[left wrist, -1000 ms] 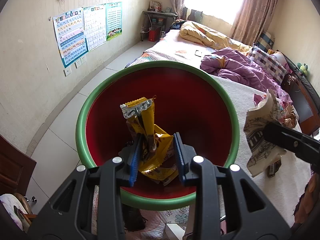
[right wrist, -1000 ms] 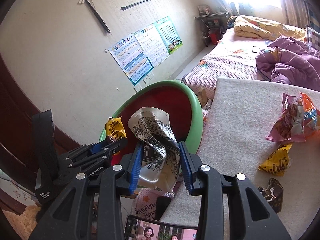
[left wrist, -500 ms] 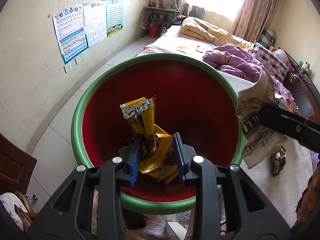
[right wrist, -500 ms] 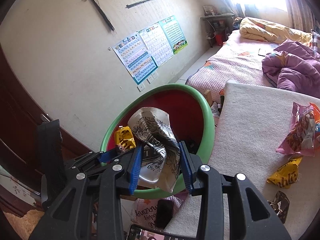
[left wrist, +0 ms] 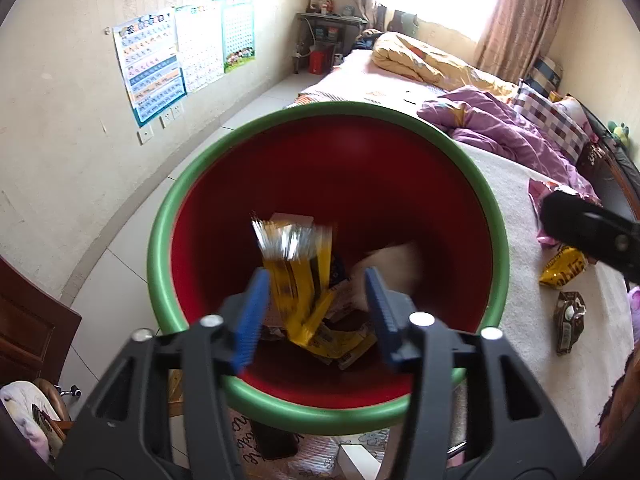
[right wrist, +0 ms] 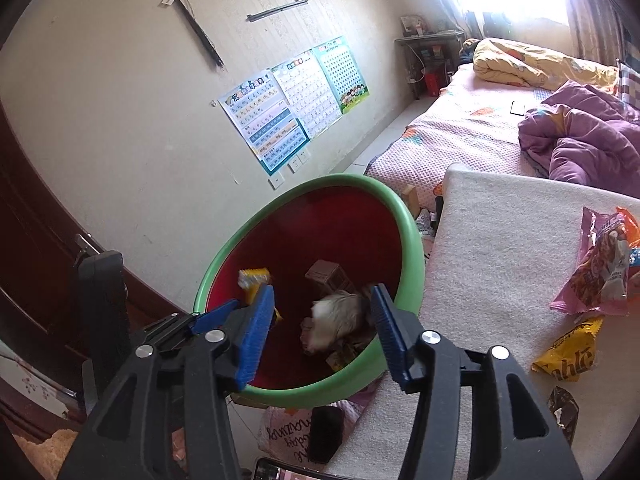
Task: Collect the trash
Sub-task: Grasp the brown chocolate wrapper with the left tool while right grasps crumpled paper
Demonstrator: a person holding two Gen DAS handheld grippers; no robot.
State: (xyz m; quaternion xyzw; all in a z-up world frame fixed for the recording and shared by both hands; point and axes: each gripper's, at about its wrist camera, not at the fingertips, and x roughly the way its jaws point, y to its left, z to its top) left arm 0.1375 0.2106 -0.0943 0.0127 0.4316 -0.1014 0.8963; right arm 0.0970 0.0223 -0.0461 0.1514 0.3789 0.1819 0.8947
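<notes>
left wrist view:
left gripper [left wrist: 316, 312]: jaws spread wide, clamped on nothing; directly above the bin mouth.
yellow wrapper [left wrist: 298, 276]: motion-blurred, between the blue pads but apparently touching neither; reads as dropping into the bin.
bin [left wrist: 192, 208]: green rim, red inside; trash already on its floor.
right gripper [left wrist: 588, 236]: only one black arm visible at the right edge, over the mat.

right wrist view:
right gripper [right wrist: 322, 330]: jaws apart, holding nothing; over the bin's near rim.
crumpled white wrapper [right wrist: 336, 316]: blurred, inside the bin below the pads, loose.
brown carton [right wrist: 330, 276]: in the bin, just behind the white wrapper.
left gripper [right wrist: 224, 320]: blue pads open, over the bin's left side.
white mat [right wrist: 500, 248]: right of the bin, touching its rim.
leftover trash: pink snack bag [right wrist: 600, 268], yellow packet [right wrist: 568, 354], dark wrapper [right wrist: 564, 412], all on the mat.

key relation: all leftover trash lies right of the bin, on the right gripper's side, so the right gripper is nearer. Yellow packet is closest; its long axis looks roughly crosswise to the fingers, so a wrist turn is probably needed before closing.
</notes>
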